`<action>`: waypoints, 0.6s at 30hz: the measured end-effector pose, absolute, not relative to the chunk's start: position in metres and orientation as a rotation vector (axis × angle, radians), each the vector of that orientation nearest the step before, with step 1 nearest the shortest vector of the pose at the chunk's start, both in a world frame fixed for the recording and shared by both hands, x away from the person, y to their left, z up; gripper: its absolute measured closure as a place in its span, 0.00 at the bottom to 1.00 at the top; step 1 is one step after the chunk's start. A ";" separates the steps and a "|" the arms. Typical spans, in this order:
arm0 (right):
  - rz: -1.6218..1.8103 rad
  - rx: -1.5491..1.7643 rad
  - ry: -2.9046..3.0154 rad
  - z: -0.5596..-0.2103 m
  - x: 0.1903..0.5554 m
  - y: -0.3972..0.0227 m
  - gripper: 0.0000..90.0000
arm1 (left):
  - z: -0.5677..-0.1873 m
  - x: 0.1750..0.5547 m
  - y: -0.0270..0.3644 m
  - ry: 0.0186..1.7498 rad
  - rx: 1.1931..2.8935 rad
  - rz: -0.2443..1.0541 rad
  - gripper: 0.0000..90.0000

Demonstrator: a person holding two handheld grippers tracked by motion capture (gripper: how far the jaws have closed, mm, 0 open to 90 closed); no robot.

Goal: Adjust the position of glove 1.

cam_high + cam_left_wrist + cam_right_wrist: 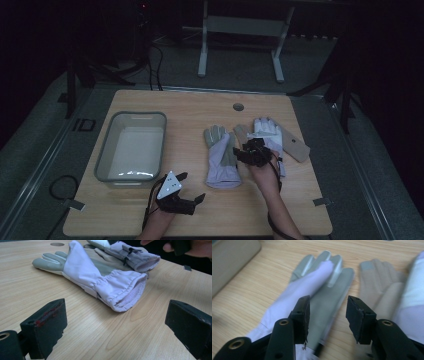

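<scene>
Your right claw (pixel 246 151) hangs over the worktop (pixel 200 215), between the two gloves. Its jaws stand apart and nothing is between them. In the right gripper view you see the left glove (pixel 322 290) lying flat below those jaws, with its grey palm up and a pale purple flap folded across it. The picture is a bit blurry there, so you cannot tell if the jaws touch the cloth.

Your left claw (pixel 192 187) is near the front edge of the worktop, just right of the grey tub (pixel 131 147). Its jaws are wide apart and hold nothing. In the left gripper view the left glove (pixel 100 277) lies a little way ahead of them, with its gathered cuff pointing toward you.

The left glove (pixel 221 155) lies in the middle of the worktop, fingers pointing far away from you. The right glove (pixel 267 132) lies just to its right, on top of a tan piece (pixel 295 146), with its cuff near your right hand. The tub sits at the left side of the worktop.
</scene>
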State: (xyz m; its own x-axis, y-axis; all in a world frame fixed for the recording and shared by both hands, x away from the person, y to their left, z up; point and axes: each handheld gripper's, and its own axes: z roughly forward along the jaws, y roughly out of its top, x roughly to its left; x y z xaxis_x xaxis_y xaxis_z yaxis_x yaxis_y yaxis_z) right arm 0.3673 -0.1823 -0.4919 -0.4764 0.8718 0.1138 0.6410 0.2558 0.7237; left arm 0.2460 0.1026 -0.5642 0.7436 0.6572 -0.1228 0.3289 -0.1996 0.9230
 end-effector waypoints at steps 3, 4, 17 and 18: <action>1.012 1.391 2.231 -0.489 0.370 -0.196 0.59 | -0.564 0.246 0.103 0.773 1.804 0.358 0.04; 0.997 1.393 2.227 -0.488 0.371 -0.200 0.59 | -0.564 0.246 0.103 0.774 1.803 0.359 0.04; 0.903 1.388 2.225 -0.476 0.384 -0.254 0.53 | -0.564 0.246 0.103 0.778 1.799 0.359 0.04; 0.898 1.390 2.232 -0.476 0.385 -0.258 0.52 | -0.564 0.246 0.102 0.779 1.799 0.359 0.04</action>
